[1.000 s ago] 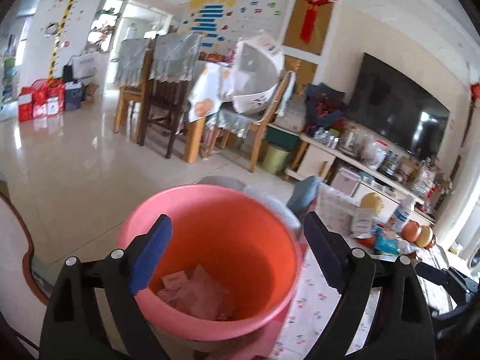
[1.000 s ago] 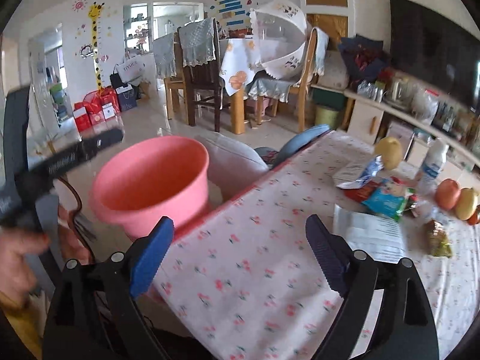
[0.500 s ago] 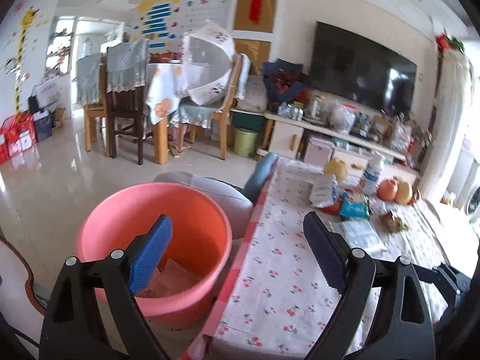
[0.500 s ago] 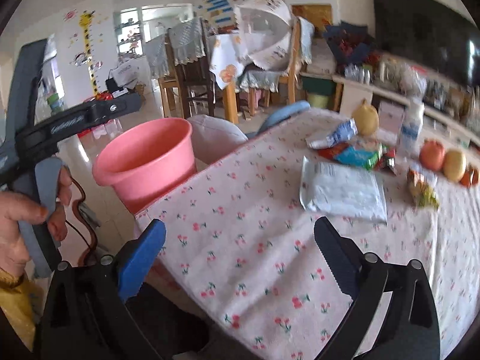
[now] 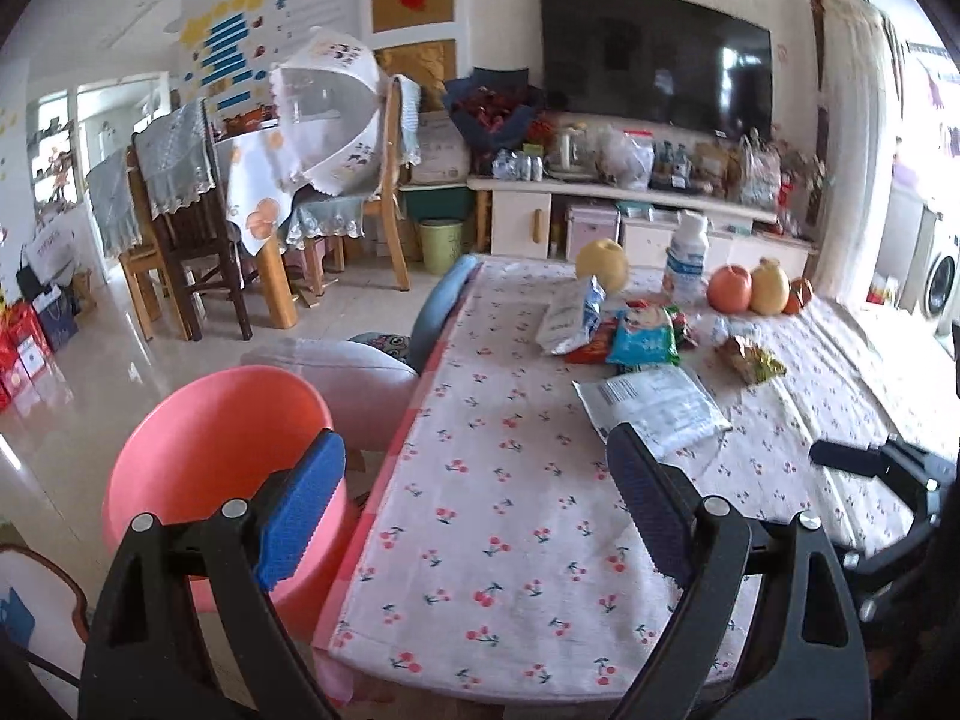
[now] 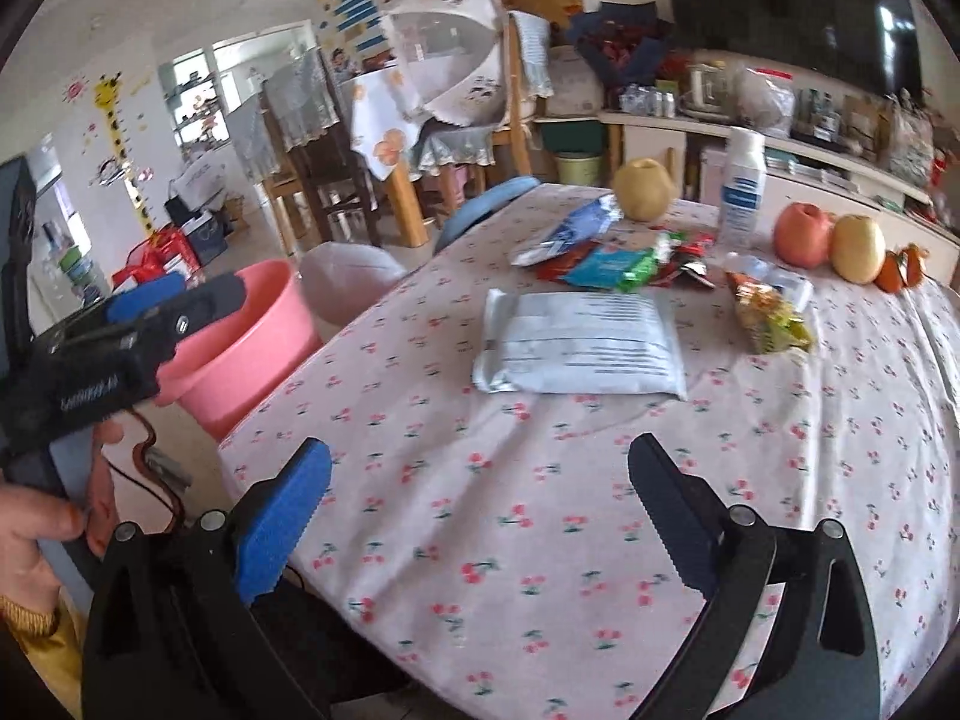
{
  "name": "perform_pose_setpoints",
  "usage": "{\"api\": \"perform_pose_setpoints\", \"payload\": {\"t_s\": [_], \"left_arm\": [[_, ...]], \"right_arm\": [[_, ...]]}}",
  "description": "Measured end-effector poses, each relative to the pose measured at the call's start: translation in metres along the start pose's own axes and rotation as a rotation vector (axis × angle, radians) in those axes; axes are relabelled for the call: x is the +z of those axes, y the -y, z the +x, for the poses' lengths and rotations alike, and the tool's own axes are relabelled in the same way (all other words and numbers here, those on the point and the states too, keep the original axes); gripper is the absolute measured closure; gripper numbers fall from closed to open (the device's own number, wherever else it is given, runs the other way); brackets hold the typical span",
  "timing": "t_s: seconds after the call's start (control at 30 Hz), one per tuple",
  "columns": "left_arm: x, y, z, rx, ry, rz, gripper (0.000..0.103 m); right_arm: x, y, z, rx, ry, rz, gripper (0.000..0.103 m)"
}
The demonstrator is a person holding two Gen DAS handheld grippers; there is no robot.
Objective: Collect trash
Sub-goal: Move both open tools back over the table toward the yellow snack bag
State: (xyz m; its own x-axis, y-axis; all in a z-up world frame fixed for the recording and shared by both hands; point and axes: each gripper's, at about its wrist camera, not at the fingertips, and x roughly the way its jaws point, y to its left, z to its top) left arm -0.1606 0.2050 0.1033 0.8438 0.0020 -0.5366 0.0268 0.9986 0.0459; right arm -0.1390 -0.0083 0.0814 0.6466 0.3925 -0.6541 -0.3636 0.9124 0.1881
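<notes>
Right tool (image 6: 480, 516) gapes empty; wrappers (image 6: 624, 261) beyond.

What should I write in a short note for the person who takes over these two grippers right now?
Left gripper: open, nothing between its fingers, over the table edge beside the pink bucket.
Right gripper: open and empty; its jaws have just been opening wider. It points at the white flat packet.
Trash on the cherry-print tablecloth: the white flat packet, the blue-and-white wrapper, the blue-green snack bag, the orange-yellow wrapper.
Done: nothing I can confirm; the inside of the bucket is hidden now.
Left: move all wrappers into the bucket. The fruit and the white bottle are probably not trash.
</notes>
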Motion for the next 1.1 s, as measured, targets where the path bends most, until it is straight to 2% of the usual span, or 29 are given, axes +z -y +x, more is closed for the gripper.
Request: {"api": "perform_pose_setpoints", "payload": {"t_s": [0.37, 0.57, 0.7, 0.77, 0.8, 0.83, 1.0, 1.1], "left_arm": [[0.001, 0.054, 0.013, -0.047, -0.049, 0.111, 0.013], [0.003, 0.082, 0.025, -0.102, -0.099, 0.127, 0.013], [0.008, 0.101, 0.035, -0.127, -0.118, 0.143, 0.013], [0.014, 0.113, 0.045, -0.147, -0.132, 0.164, 0.013], [0.017, 0.117, 0.049, -0.152, -0.136, 0.168, 0.013], [0.023, 0.122, 0.056, -0.158, -0.144, 0.17, 0.013], [0.043, 0.138, 0.093, -0.226, -0.196, 0.133, 0.013], [0.054, 0.144, 0.126, -0.257, -0.252, 0.079, 0.013]], "right_arm": [[0.014, 0.068, -0.025, -0.137, 0.088, 0.108, 0.005], [0.023, 0.131, -0.039, -0.171, 0.135, 0.245, 0.005], [0.025, 0.172, -0.039, -0.161, 0.134, 0.336, 0.007], [0.027, 0.186, -0.036, -0.14, 0.125, 0.366, 0.014], [0.028, 0.192, -0.033, -0.134, 0.117, 0.378, 0.023], [0.03, 0.2, -0.028, -0.13, 0.104, 0.393, 0.025], [0.033, 0.216, 0.004, -0.067, 0.027, 0.432, 0.025], [0.04, 0.21, 0.017, -0.068, 0.003, 0.364, 0.025]]}}
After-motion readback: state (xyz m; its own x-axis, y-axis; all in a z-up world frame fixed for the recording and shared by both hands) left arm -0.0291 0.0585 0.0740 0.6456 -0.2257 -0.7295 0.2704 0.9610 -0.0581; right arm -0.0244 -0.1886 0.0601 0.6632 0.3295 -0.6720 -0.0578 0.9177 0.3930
